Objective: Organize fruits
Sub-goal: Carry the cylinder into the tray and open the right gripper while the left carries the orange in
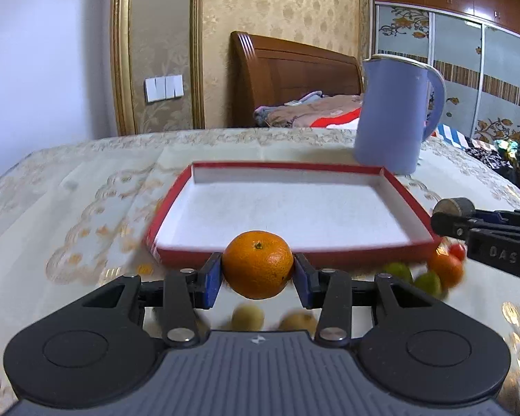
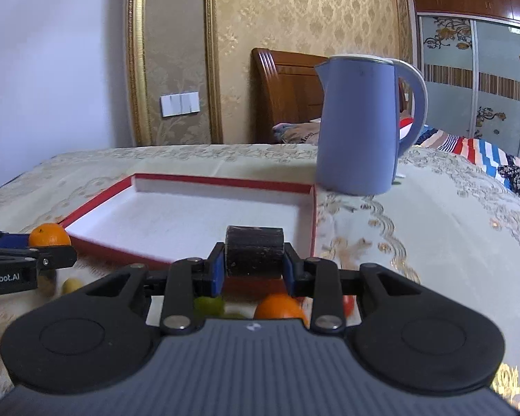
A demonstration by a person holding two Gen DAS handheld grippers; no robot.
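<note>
The left hand-held gripper [image 1: 258, 270] grips an orange [image 1: 257, 264] between its blue pads, holding it clear of the bench [image 1: 69, 215] just in front of the near wall of a shallow red box [image 1: 176, 194] with a white inside. In the left wrist view, two pale yellowish fruits [image 1: 248, 317] lie blurred on the cloth below the orange, at 6 o'clock from it. At 3 o'clock from the orange, beside the box's near right corner, sits a small cluster: green limes [image 1: 397, 272], a second orange [image 1: 445, 268] and a small red fruit [image 1: 457, 251]. The right hand-held gripper [image 2: 254, 270] is closed on a dark, round-sided block [image 2: 254, 254], held above that cluster. A blue kettle [image 2: 357, 124] stands upright at 1 o'clock from the box, just past its far right corner.
</note>
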